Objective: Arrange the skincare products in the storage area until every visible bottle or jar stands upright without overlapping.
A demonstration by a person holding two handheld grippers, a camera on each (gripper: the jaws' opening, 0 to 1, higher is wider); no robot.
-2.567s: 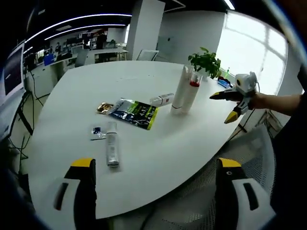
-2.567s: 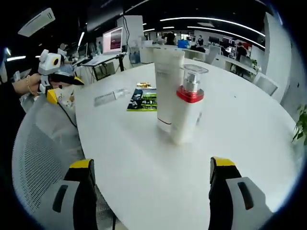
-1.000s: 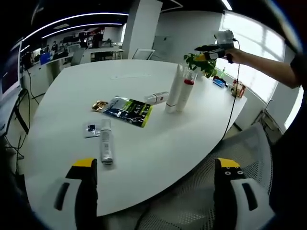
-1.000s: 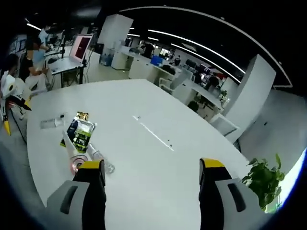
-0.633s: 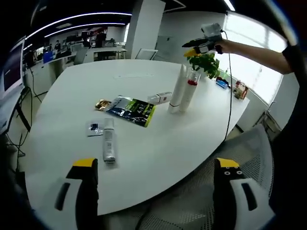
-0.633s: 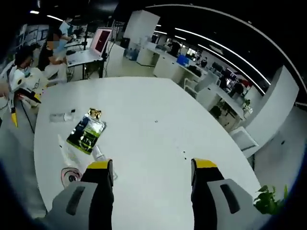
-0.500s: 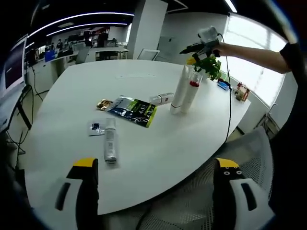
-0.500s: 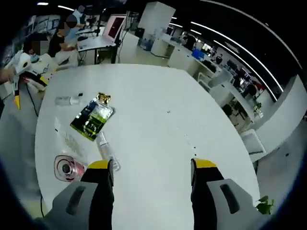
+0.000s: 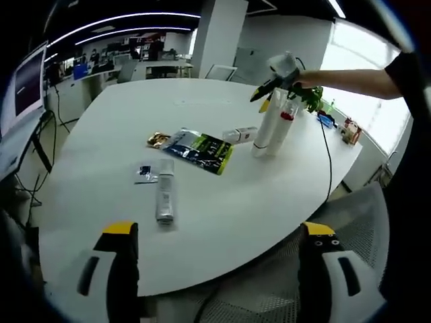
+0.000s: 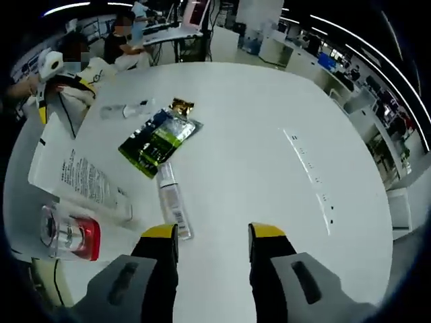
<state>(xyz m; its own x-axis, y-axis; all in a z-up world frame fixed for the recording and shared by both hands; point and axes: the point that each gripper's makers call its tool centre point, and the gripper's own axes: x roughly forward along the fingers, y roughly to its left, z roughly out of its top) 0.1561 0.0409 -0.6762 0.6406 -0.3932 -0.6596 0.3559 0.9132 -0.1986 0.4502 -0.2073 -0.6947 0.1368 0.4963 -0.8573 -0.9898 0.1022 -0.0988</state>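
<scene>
On the round white table (image 9: 222, 202), going left to right in the left gripper view: a small clear sachet with a dark label (image 9: 145, 172) lies flat. Just beside it a slim silver-white tube (image 9: 165, 198) lies on its side, long axis running roughly toward and away from the left gripper (image 9: 215, 269). Next a small gold packet (image 9: 158, 140) is seen touching a flat green-and-blue foil pouch (image 9: 202, 148). Past the pouch a small white bottle with a clear cap (image 9: 240, 135) lies on its side. A tall white tube (image 9: 267, 128) and a white pump bottle with a red collar (image 9: 283, 129) stand upright, close together, contact not resolvable.

The left gripper's jaws are held wide apart, empty, at the near table edge, well apart from every product. The right gripper (image 9: 269, 87) is seen above the upright pair, pointing down toward the lying white bottle.

In the right gripper view the same white bottle (image 10: 173, 202) lies just ahead of the left yellow jaw tip of the right gripper (image 10: 212, 235), long axis roughly along the jaw direction, cap end near the pouch (image 10: 158, 142). Those jaws are parted with nothing between them. The tall tube (image 10: 81, 180) and the pump bottle (image 10: 67, 232) appear to the left.

The right gripper is judged nearer to this bottle; the silver tube lies nearer to the left one. Two products are judged left to be stood up. A grasp across the bottle's short axis would probably call for wrist rotation.
</scene>
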